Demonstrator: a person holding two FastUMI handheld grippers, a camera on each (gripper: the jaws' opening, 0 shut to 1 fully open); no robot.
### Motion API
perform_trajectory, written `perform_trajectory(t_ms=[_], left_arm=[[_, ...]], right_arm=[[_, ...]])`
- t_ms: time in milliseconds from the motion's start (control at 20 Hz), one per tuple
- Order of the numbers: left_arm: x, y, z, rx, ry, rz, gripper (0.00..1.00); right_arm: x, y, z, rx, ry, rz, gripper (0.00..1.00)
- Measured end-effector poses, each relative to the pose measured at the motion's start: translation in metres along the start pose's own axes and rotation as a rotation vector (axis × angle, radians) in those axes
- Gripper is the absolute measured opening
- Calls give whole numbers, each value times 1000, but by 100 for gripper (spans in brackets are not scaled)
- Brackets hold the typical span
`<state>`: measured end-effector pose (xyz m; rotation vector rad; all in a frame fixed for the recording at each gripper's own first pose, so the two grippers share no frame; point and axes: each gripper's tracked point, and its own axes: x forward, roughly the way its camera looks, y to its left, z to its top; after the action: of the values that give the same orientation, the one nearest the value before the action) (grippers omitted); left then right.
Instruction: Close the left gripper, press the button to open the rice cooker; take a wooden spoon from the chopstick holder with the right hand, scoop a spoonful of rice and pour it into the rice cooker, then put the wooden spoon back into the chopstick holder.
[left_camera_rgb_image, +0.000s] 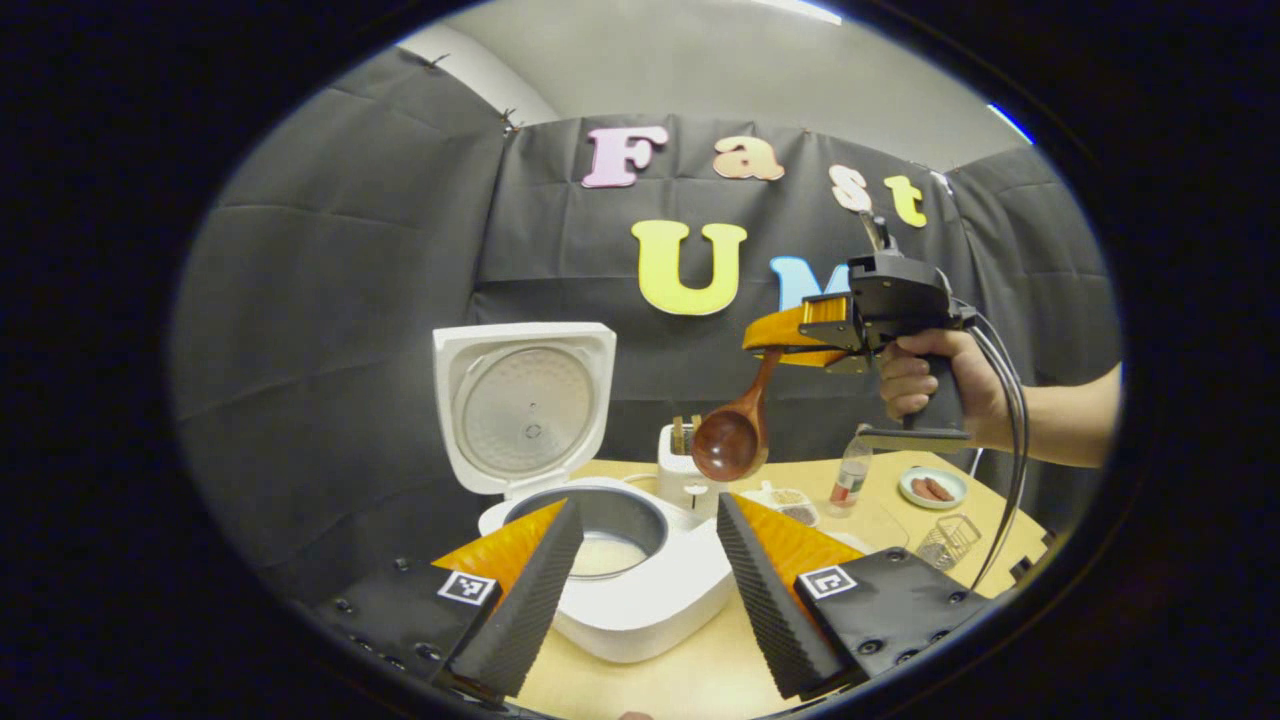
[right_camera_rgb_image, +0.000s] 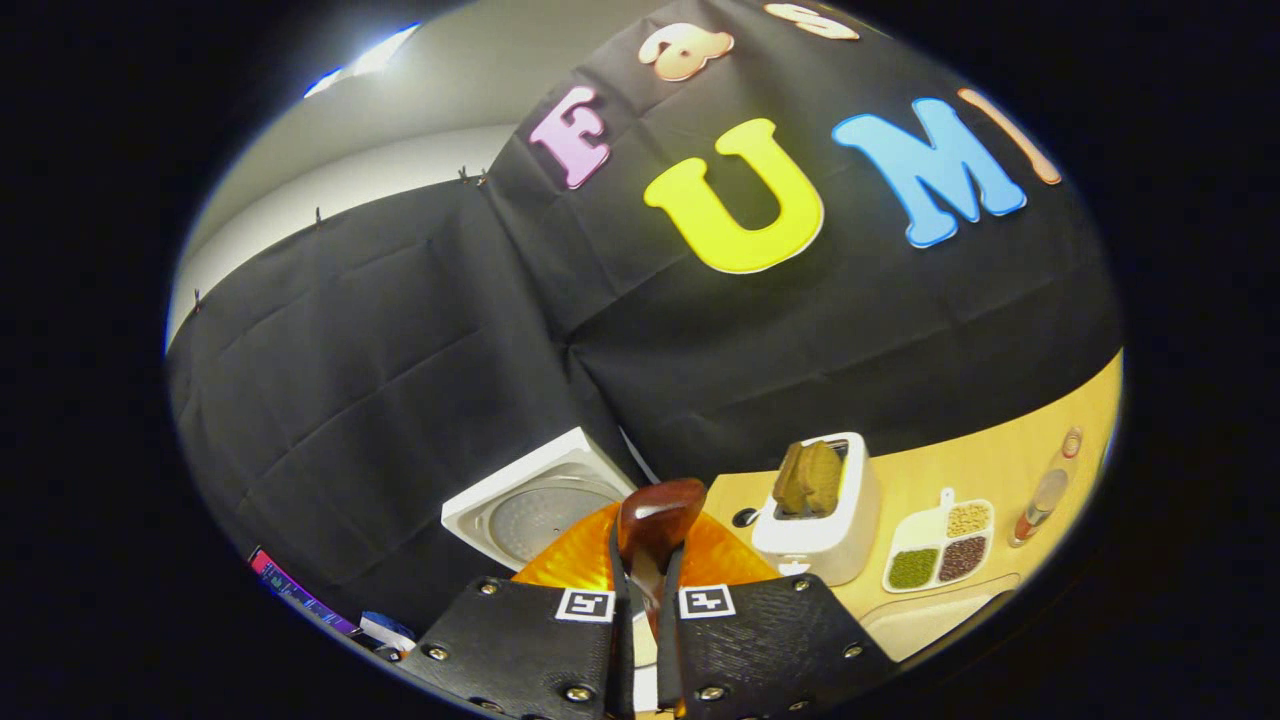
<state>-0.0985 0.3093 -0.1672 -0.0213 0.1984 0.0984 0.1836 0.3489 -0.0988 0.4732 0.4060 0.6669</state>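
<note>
While the white rice cooker (left_camera_rgb_image: 640, 590) stands lid-up near the table's (left_camera_rgb_image: 700, 680) front edge, the right gripper (left_camera_rgb_image: 800, 335) clamps the dark wooden spoon (left_camera_rgb_image: 735, 435) above the white chopstick holder (left_camera_rgb_image: 683, 475); left gripper (left_camera_rgb_image: 645, 590) gapes. Scooping rice comes next, I judge.

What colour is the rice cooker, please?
The rice cooker is white, with a silver metal plate inside its open lid. It shows best in the left gripper view.
</note>
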Motion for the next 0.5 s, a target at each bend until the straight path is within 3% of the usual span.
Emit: perform_trajectory(t_ms=[50,100,250,300,500], left_arm=[[3,-7,2,1,-2,-10,89],[5,-14,4,1,-5,-22,99],[11,-37,8,12,-6,-49,89],[12,-45,12,19,-10,-58,94],[13,-77,16,33,-16,-88,94]], right_arm=[[-11,-9,2,11,-6,-14,9],[-20,-19,4,9,-11,-33,9],[-51,-49,9,-9,-21,-94,9],[-59,-57,8,-4,-25,-105,9],[-94,-85,15,16,-48,-148,9]])
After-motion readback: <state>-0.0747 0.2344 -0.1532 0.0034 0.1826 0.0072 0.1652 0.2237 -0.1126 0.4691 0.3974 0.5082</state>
